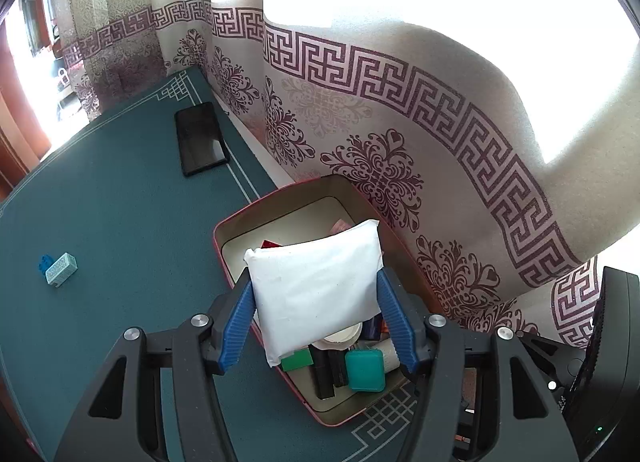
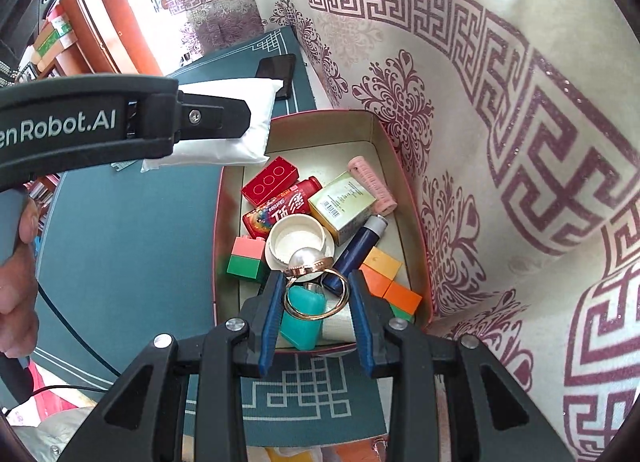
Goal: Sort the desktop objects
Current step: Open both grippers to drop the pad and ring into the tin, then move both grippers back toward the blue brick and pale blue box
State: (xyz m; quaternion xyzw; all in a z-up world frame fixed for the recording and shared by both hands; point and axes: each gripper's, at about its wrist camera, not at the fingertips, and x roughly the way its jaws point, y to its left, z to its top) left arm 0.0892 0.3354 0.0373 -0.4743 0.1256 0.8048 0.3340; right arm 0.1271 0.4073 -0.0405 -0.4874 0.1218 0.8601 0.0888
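Note:
A white soft pack (image 1: pixel 316 286) is clamped between the blue pads of my left gripper (image 1: pixel 316 298), which is shut on it above the red-rimmed box (image 1: pixel 232 230). In the right wrist view the same pack (image 2: pixel 240 146) hangs over the box's far left corner. My right gripper (image 2: pixel 317 282) is shut on a rose-gold ring with a pearly dome (image 2: pixel 306 260), held above the near end of the box (image 2: pixel 384 134). Inside the box lie a red brick (image 2: pixel 270 180), a sweets bottle (image 2: pixel 280 210), a white lid (image 2: pixel 298 240), a teal case (image 2: pixel 302 322) and several blocks.
A black phone (image 1: pixel 200 138) lies on the green mat by the patterned curtain (image 1: pixel 400 110). A pale green block with a blue piece (image 1: pixel 60 268) sits at the mat's left. A black device (image 1: pixel 608 342) stands right of the box. A person's hand (image 2: pixel 16 262) grips the left handle.

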